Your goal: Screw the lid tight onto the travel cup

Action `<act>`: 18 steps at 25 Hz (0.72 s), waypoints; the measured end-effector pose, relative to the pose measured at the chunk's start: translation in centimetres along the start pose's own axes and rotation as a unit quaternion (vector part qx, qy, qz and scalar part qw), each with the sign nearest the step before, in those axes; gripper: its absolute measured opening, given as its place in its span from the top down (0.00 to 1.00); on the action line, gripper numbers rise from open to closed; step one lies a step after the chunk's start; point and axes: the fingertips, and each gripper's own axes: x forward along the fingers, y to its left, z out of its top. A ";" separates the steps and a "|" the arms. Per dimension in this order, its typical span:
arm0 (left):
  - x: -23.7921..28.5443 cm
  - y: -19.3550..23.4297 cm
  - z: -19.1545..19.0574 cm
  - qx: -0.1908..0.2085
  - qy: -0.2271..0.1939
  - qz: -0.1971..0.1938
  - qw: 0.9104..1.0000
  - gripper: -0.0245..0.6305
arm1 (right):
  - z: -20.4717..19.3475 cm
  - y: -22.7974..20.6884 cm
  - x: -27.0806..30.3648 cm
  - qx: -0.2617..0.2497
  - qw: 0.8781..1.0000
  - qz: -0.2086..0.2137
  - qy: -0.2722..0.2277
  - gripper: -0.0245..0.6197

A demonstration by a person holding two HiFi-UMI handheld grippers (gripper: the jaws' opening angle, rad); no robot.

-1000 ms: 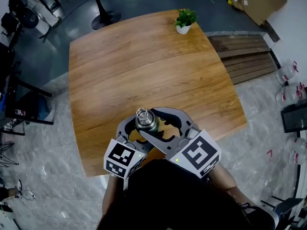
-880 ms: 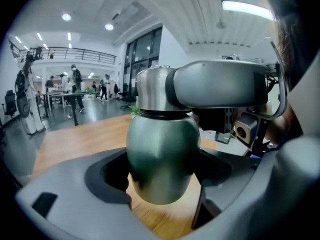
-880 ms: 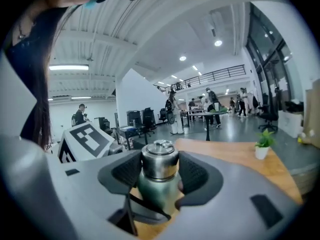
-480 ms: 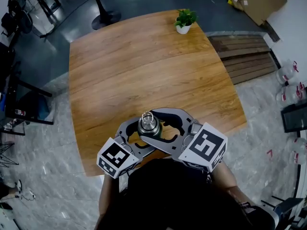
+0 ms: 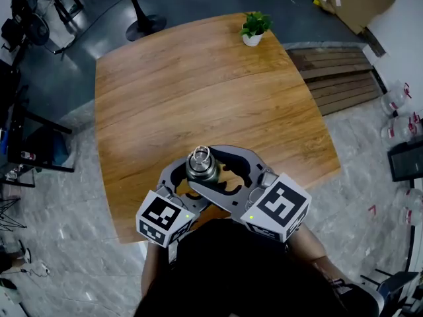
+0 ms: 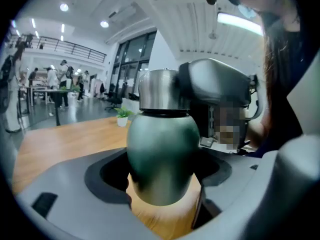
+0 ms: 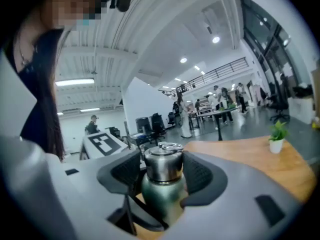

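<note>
A green travel cup (image 5: 202, 172) with a steel lid (image 5: 199, 156) is held upright above the near edge of the wooden table (image 5: 198, 91). My left gripper (image 5: 190, 181) is shut on the cup's green body (image 6: 162, 154), which fills the curved hollows of its jaws. My right gripper (image 5: 213, 170) reaches in from the right and is shut on the lid (image 7: 162, 165), its ribbed pads (image 7: 197, 174) against both sides. The green body (image 7: 161, 199) shows just below the lid. In the left gripper view the right gripper's grey jaw wraps the lid (image 6: 159, 90).
A small potted plant (image 5: 254, 28) stands at the table's far edge. Dark wooden steps (image 5: 340, 78) lie on the floor to the right. Chairs and a table base (image 5: 142, 18) stand beyond the far left. People and desks show far off in both gripper views.
Half a second ago both marker cubes had swung outward and the cup sat slightly to the right. Now the cubes have turned back inward and the cup is a little further left.
</note>
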 end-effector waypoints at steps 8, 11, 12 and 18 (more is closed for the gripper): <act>-0.3 0.2 -0.5 0.031 0.016 0.009 0.999 0.39 | -0.4 0.1 -0.2 -0.018 1.000 -0.005 0.009 0.57; 0.0 1.6 -0.3 0.019 0.028 0.082 0.996 0.39 | -0.1 -0.9 0.1 -0.036 0.997 -0.064 -0.002 0.58; 0.0 1.7 -0.2 0.018 0.029 0.096 0.995 0.39 | 0.0 -0.9 0.1 -0.036 0.997 -0.073 -0.007 0.58; -0.7 0.2 0.5 -0.029 -0.013 0.001 1.000 0.39 | 0.3 0.4 -0.3 0.010 1.000 0.017 -0.008 0.57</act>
